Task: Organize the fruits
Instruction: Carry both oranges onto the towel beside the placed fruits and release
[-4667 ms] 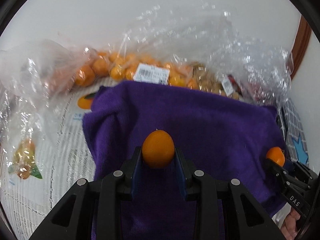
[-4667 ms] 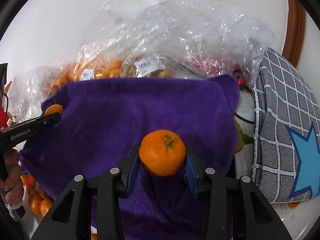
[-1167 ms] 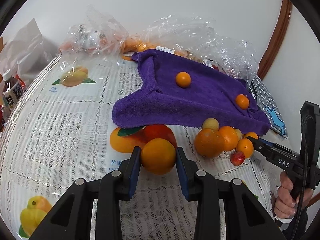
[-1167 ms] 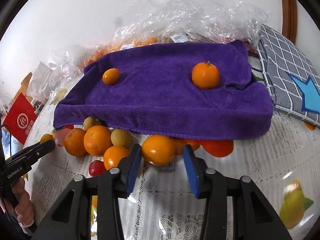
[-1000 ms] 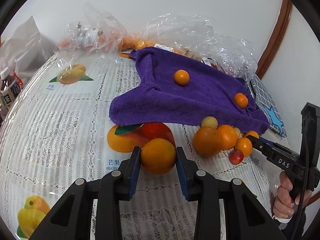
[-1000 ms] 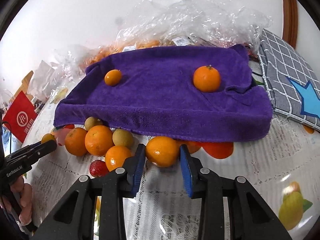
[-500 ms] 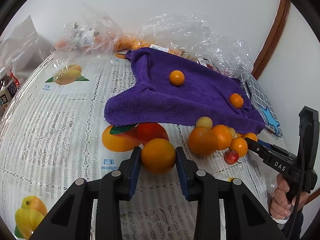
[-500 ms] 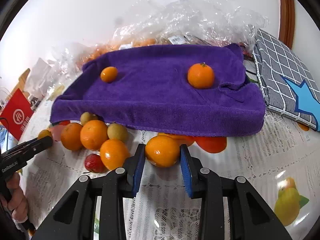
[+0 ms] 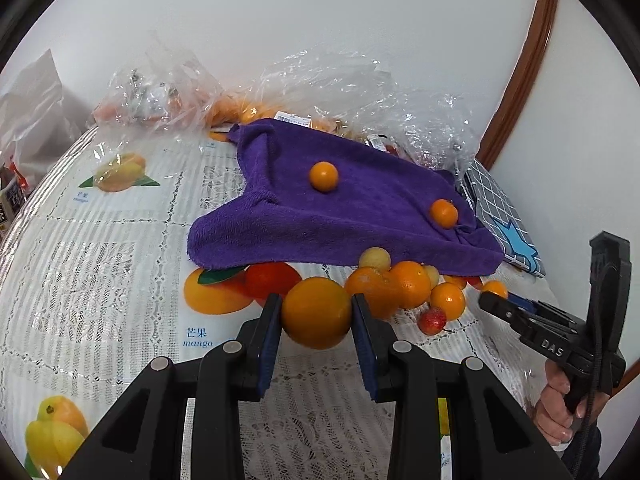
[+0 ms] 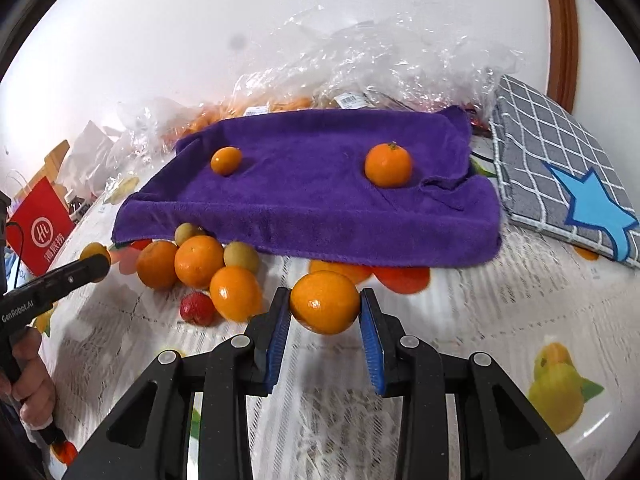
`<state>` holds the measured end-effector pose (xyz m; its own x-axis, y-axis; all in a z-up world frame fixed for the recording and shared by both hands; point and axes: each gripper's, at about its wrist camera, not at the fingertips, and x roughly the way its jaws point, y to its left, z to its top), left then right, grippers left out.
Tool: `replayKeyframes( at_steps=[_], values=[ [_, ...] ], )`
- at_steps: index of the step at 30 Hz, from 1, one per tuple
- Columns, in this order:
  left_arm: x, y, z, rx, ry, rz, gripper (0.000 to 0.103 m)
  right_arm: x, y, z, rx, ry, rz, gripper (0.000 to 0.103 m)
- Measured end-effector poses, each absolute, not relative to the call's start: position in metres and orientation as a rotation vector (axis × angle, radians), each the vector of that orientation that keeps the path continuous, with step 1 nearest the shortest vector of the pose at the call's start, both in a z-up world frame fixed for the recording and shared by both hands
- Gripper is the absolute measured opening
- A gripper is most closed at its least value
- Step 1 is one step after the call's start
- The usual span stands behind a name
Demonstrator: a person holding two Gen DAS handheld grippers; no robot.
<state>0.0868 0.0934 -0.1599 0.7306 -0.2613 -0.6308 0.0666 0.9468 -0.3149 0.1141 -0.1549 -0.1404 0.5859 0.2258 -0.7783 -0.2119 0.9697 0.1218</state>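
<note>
White wall is backing our table (image 9: 100,264); we are gripping an orange (image 9: 316,313) in the left claw (image 9: 316,316) and a tangerine (image 10: 325,302) in the right claw (image 10: 325,312), near the towel (image 10: 320,184).

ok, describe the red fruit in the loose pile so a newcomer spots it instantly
Find the purple towel draped over the table; loose fruit is piled along its near edge. At the front of that pile sits the small red fruit, touching an orange. It is the only red piece; the rest are orange or yellow-green.
</note>
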Motion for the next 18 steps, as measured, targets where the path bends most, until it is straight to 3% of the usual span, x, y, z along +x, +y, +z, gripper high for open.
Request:
replayKeyframes(
  at_steps=[18],
  values=[
    [0.079, 0.098, -0.132, -0.314, 0.645, -0.126, 0.033, 0.097, -0.186, -0.121, 0.046, 0.887, 0.187, 0.034]
  ],
)
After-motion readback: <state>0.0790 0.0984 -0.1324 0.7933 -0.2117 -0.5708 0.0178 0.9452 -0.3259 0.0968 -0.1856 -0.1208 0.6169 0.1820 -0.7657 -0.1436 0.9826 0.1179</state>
